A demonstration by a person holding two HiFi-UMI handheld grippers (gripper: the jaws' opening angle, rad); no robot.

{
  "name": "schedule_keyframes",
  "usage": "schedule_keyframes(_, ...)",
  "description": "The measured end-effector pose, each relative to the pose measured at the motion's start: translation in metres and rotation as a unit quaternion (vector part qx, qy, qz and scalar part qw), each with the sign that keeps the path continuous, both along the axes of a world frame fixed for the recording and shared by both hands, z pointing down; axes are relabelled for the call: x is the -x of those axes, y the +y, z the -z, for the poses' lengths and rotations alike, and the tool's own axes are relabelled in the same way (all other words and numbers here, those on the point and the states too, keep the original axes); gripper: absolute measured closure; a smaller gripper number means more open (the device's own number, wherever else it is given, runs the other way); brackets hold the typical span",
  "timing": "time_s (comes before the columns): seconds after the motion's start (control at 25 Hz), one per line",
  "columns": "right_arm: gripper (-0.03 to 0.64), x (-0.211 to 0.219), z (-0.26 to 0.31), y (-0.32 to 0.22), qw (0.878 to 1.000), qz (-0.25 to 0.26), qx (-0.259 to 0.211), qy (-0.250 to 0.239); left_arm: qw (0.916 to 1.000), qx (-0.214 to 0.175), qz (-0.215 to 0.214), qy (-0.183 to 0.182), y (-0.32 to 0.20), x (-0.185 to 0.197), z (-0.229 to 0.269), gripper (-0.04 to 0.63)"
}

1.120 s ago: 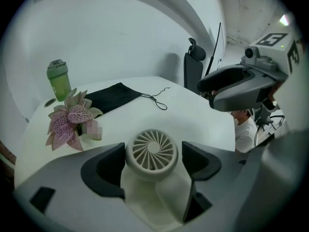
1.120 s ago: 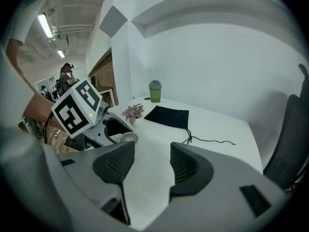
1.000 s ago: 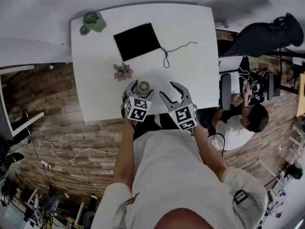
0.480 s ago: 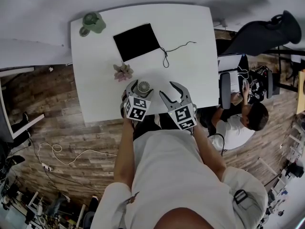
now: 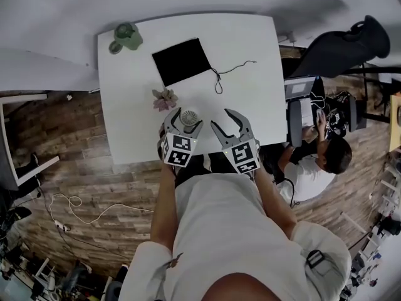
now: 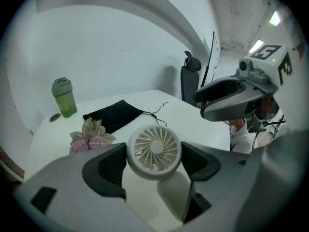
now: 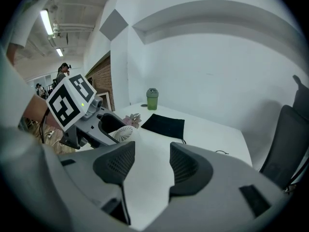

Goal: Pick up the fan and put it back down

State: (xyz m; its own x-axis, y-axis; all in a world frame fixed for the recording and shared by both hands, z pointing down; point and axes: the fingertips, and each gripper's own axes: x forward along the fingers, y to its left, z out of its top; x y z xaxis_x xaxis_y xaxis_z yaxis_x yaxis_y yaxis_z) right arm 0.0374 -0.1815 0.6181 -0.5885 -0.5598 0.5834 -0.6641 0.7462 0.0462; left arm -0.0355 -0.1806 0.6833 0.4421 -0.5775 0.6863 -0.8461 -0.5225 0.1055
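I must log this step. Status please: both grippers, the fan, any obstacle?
Left gripper jaws just closed, pads on the fan head. Right gripper open, empty. Plant beyond the fan, apart; nothing in the way.

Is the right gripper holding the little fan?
No, the right gripper has its jaws apart and empty; the fan is clamped in the left gripper.

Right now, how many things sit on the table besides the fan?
4: green bottle at the far-left corner, small round disc beside it, black pouch at the back, small plant near the fan. None seem hidden.
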Motion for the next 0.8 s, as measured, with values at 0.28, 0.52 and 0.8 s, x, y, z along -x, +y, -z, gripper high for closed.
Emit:
schedule_keyframes(0.28,0.388,-0.001,0.039,-0.009,0.999,-0.013,-0.042,-0.018,0.9978,-0.060,0.025,0.017,-0.009,0.014,0.051,0.244)
schedule_keyframes(0.52,0.390,0.004,0.084,-0.017,0.995,-0.015,-0.087,-0.037,0.9915,-0.122,0.037,0.026,-0.020,0.025,0.109,0.244)
schedule_keyframes(0.8,0.390,0.011,0.141,-0.026,0.987,-0.019,-0.142,-0.067,0.9791,-0.193,0.050,0.039,-0.029,0.041,0.174,0.244)
